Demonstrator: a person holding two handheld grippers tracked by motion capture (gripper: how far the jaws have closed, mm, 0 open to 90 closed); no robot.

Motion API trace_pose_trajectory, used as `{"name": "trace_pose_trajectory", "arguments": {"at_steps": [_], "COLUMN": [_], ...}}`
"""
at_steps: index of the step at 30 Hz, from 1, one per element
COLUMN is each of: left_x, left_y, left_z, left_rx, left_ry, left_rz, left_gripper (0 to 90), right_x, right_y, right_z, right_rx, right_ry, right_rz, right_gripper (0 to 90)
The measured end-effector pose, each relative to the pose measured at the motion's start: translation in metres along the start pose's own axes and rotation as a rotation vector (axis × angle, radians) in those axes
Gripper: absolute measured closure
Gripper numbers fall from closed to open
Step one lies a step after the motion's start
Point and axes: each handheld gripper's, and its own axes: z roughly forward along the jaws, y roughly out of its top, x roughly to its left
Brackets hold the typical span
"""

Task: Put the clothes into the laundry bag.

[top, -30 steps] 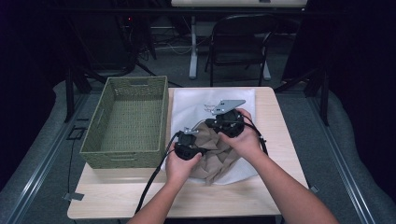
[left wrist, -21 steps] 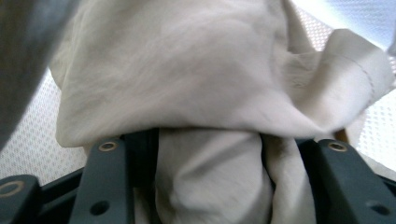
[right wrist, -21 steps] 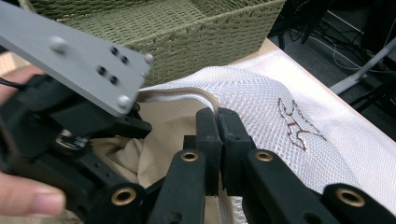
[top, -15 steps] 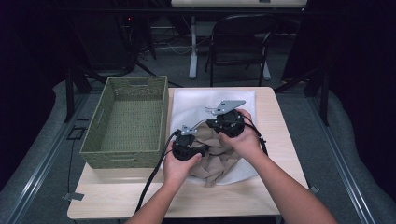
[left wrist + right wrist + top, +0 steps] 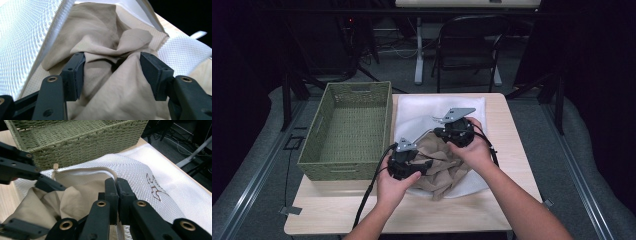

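A white mesh bag lies on the table with a crumpled tan cloth bunched at its zipped mouth. My right gripper is shut on the bag's zipper edge, its jaws pressed together there. My left gripper sits at the cloth's near left side. In the left gripper view its jaws stand apart and have just been opening, with a bulge of tan cloth between them. One of its fingers shows beside the cloth in the right gripper view.
A green woven basket stands empty on the table's left half, close beside the bag. Bare wooden table runs along the near edge. A folding chair and table legs stand behind the table on the floor.
The left gripper has risen a little and shifted toward the near left, and its jaws stand wider around the tan cloth. The right gripper has kept still on the bag's edge.
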Motion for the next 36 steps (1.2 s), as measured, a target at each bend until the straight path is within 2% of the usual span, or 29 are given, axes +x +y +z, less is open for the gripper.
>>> {"name": "trace_pose_trajectory", "arguments": {"at_steps": [3, 7, 11, 13, 17, 20, 23, 26, 29, 36], "left_x": [-0.003, -0.006, -0.006, -0.005, -0.001, 0.002, 0.005, 0.005, 0.005, 0.007], "left_y": [-0.004, -0.006, -0.016, -0.025, -0.045, -0.056, -0.061, -0.065, -0.066, -0.067], "left_z": [-0.008, -0.026, -0.037, -0.038, -0.031, -0.025, -0.018, -0.009, 0.000, 0.017], "left_rx": [-0.007, -0.063, -0.056, -0.022, 0.030, 0.044, 0.061, 0.077, 0.096, 0.114], "left_ry": [0.006, -0.009, -0.019, -0.029, -0.029, -0.033, -0.029, -0.012, -0.019, -0.015], "left_rz": [0.016, 0.019, 0.015, 0.002, -0.016, -0.037, -0.049, -0.037, -0.027, -0.058], "left_gripper": [41.1, 41.6, 41.6, 41.7, 41.6, 41.2, 40.7, 41.2, 41.4, 43.8], "right_x": [0.000, 0.001, 0.002, 0.002, 0.002, 0.004, 0.005, 0.006, 0.007, 0.008], "right_y": [-0.001, -0.002, -0.001, -0.001, -0.001, -0.001, 0.000, 0.000, 0.000, -0.002], "right_z": [0.000, 0.001, -0.001, -0.002, -0.002, -0.002, -0.001, -0.001, -0.002, -0.001], "right_rx": [0.000, 0.000, -0.004, -0.003, -0.001, -0.001, 0.000, -0.003, 0.001, -0.004], "right_ry": [0.003, 0.004, 0.002, 0.003, 0.000, -0.001, -0.002, 0.003, 0.005, 0.011], "right_rz": [-0.002, 0.000, -0.002, -0.004, -0.006, -0.008, -0.011, -0.012, -0.021, -0.011], "right_gripper": [87.9, 87.9, 87.8, 87.7, 87.7, 87.7, 87.7, 87.7, 87.7, 87.7]}}
